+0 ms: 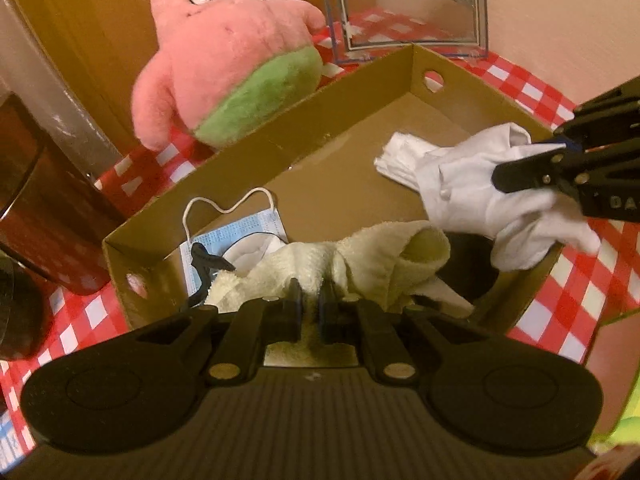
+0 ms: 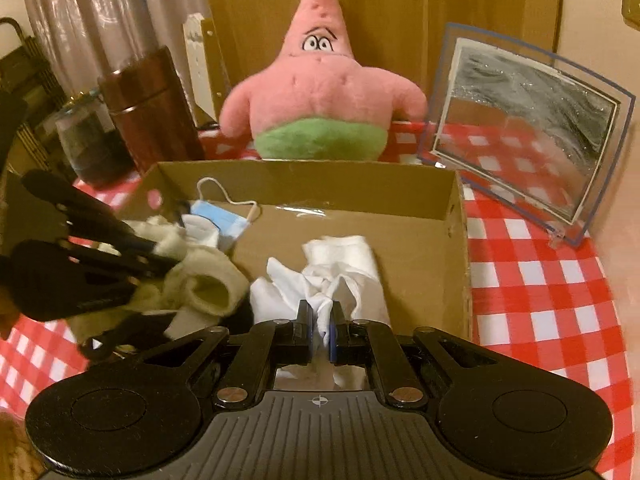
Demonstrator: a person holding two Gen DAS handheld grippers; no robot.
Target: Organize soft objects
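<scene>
Our left gripper [image 1: 310, 300] clamps the cream towel [image 1: 360, 260], bunched lengthwise along the cardboard box's [image 2: 460, 240] near wall; our right gripper [image 2: 321, 330] pinches the white glove [image 2: 340, 272], fingers dangling inside the box.

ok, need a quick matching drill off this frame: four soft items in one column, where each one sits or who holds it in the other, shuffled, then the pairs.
Things:
1. cream towel
2. white cloth
3. blue face mask
4. pink star plush

Places or states:
A. standing on the checked tablecloth behind the cardboard box
B. clamped in the jaws of the right gripper
C. lying in the box at its left end
D. clamped in the jaws of the left gripper

Pairs: 1-D, 2-B, 3-C, 4-A
</scene>
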